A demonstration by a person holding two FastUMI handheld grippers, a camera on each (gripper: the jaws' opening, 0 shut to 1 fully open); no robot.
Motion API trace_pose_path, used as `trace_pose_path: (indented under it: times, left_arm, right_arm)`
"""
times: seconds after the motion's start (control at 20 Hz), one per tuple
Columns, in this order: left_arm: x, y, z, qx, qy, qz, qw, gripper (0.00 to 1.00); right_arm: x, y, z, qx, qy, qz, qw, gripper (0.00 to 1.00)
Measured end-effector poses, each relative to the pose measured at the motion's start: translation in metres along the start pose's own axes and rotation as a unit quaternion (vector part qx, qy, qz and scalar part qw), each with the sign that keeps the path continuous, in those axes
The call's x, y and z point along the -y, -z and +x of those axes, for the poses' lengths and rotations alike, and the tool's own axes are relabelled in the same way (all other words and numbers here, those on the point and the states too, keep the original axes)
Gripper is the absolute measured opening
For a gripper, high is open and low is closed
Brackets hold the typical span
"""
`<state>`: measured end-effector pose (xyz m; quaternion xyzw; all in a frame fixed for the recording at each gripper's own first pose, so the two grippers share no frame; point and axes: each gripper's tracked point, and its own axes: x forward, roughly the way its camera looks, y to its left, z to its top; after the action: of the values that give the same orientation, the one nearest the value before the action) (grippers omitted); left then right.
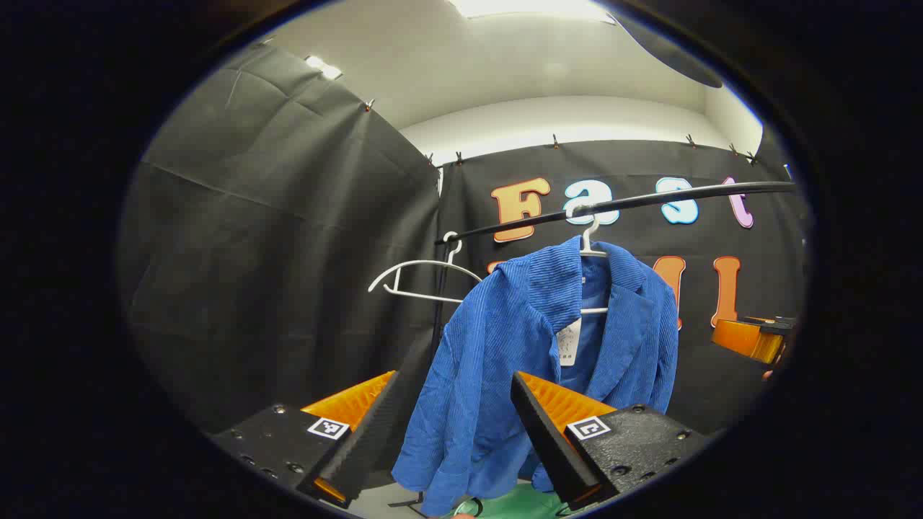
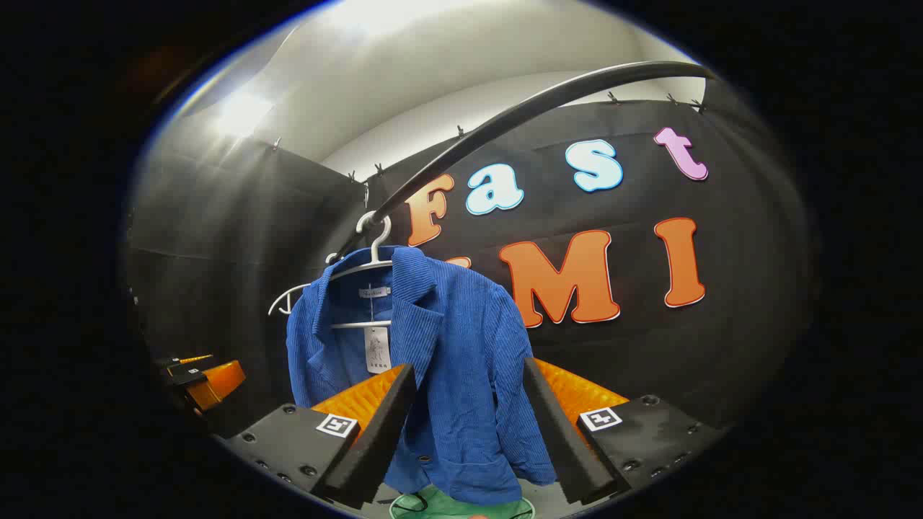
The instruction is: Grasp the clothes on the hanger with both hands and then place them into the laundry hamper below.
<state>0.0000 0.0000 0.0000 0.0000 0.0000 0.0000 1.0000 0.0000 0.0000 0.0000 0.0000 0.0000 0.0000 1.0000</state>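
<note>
A blue corduroy jacket (image 1: 505, 346) hangs on a white hanger (image 1: 593, 245) from a black rail (image 1: 649, 202), with a paper tag inside its collar. My left gripper (image 1: 456, 378) is open, and the jacket's left sleeve shows through the gap ahead of its fingers. In the right gripper view the jacket (image 2: 447, 346) hangs from the same hanger (image 2: 375, 249). My right gripper (image 2: 469, 366) is open in front of its right side, with nothing between the fingers. The green hamper (image 2: 461, 507) lies below the hem, and the hamper (image 1: 519, 504) also shows at the bottom of the left gripper view.
An empty white hanger (image 1: 422, 277) hangs on the rail left of the jacket. Black cloth walls close the booth behind and at the left. The right gripper (image 1: 753, 337) shows far right in the left gripper view, and the left gripper (image 2: 205, 382) far left in the right gripper view.
</note>
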Motion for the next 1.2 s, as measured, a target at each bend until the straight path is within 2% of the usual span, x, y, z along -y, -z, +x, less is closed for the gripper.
trace_pose_path:
  times: [0.15, 0.2, 0.95, 1.0, 1.05, 1.1, 1.2]
  left_arm:
    - [0.0008, -0.0011, 0.0007, 0.002, 0.001, 0.001, 1.0, 0.95]
    - [0.0001, -0.0007, 0.0009, 0.002, 0.001, 0.001, 1.0, 0.92]
    - [0.0044, -0.0017, 0.0009, 0.004, 0.005, 0.003, 1.0, 0.92]
    - [0.005, -0.0019, 0.0007, 0.004, 0.005, 0.003, 1.0, 0.92]
    - [0.0052, -0.002, 0.0005, 0.004, 0.005, 0.003, 1.0, 0.92]
    - [0.0057, -0.0021, 0.0007, 0.004, 0.005, 0.003, 1.0, 0.92]
    - [0.0047, -0.0029, 0.0001, 0.005, 0.004, 0.003, 1.0, 0.92]
  right_arm:
    - [-0.0006, 0.0003, 0.0017, 0.0, -0.001, 0.0, 1.0, 0.97]
    - [-0.0004, 0.0005, 0.0018, 0.001, -0.001, 0.0, 1.0, 0.97]
    - [0.0019, -0.002, 0.0003, 0.004, 0.0, -0.002, 1.0, 0.97]
    - [0.0021, -0.0018, -0.0001, 0.004, 0.0, -0.002, 1.0, 0.89]
    - [0.0024, -0.0019, -0.0009, 0.003, 0.0, -0.001, 1.0, 0.89]
    - [0.0027, -0.0021, -0.0011, 0.003, 0.001, -0.001, 1.0, 0.97]
    - [0.0033, -0.0016, -0.0023, 0.004, 0.0, -0.001, 1.0, 0.97]
